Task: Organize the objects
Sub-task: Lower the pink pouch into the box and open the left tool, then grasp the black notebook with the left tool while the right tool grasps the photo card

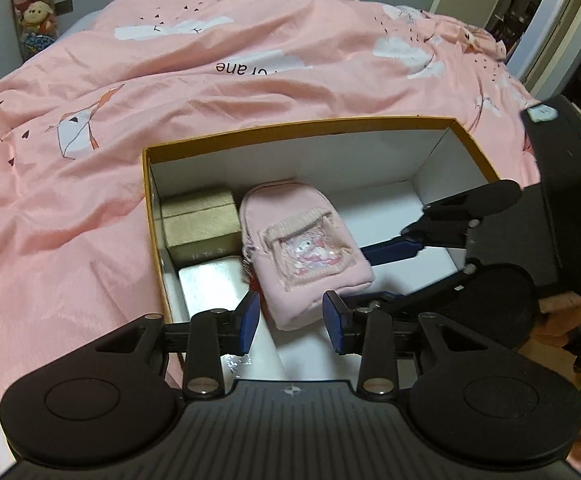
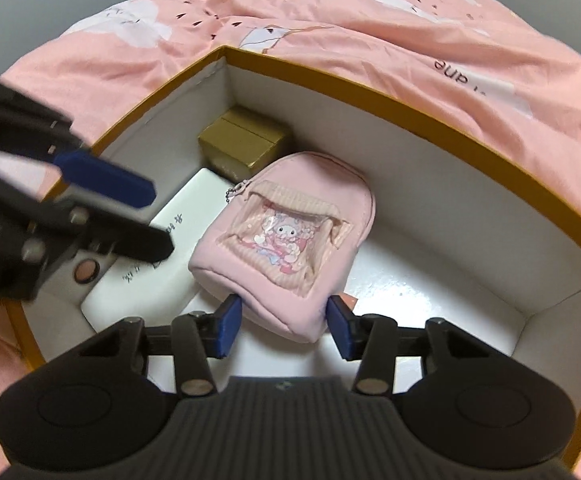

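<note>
Both grippers hang spread over the box [image 1: 302, 128]: left gripper [image 1: 290, 322] empty, right gripper [image 2: 284, 322] straddling the pink pouch [image 2: 286, 236] without pinching it, far as I can tell. Left to right inside there's a gold box [image 1: 200, 224] and white case [image 1: 210, 284], then the pouch, so packing looks mostly done, with the right half bare.

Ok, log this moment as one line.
stage: packing box | pink pouch: inside, beside gold box | right tool: open, straddling pouch | left tool: open, empty
</note>
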